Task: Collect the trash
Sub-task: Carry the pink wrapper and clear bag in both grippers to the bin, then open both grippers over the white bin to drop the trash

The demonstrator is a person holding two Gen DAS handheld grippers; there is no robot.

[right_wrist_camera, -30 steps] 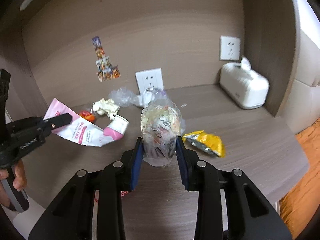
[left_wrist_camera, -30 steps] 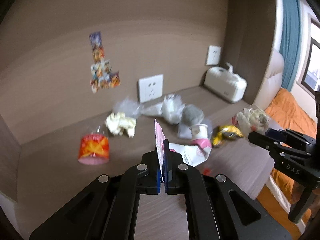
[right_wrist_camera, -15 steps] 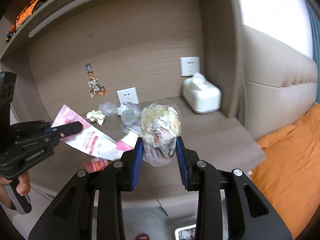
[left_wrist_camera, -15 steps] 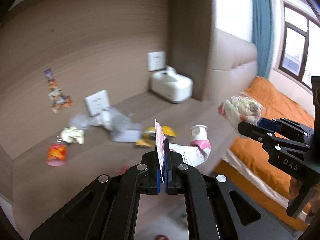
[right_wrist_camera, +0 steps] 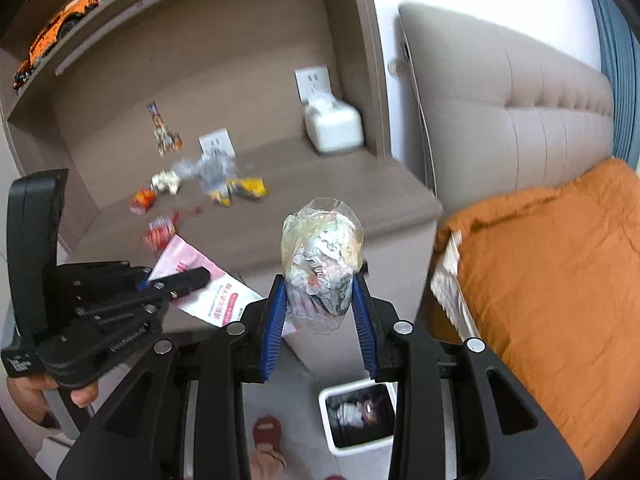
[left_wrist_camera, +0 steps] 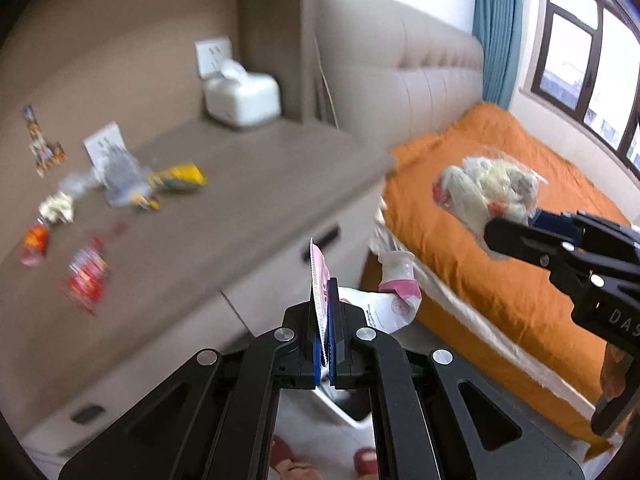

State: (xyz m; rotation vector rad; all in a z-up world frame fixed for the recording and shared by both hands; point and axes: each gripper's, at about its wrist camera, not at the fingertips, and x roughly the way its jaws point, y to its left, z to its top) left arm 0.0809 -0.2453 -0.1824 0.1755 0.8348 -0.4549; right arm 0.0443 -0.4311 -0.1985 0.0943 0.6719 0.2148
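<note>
The desk [right_wrist_camera: 340, 200] now sits back and left, and the white bin [right_wrist_camera: 358, 420] has come into view below you. Your left gripper [left_wrist_camera: 325, 336] is clamped on the pink pouch [left_wrist_camera: 380, 304] and your right gripper [right_wrist_camera: 318, 312] squeezes the bagged trash wad [right_wrist_camera: 322, 264], both ready for dropping.

Daylight from the window [left_wrist_camera: 576, 60]; motion-blurred desk [left_wrist_camera: 168, 240]; fisheye-curved, dark-vignetted edges.

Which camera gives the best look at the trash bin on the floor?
The right wrist view: the white trash bin sits below the right gripper, its opening and the trash inside visible. In the left wrist view only a rim corner shows behind the left gripper.
</note>
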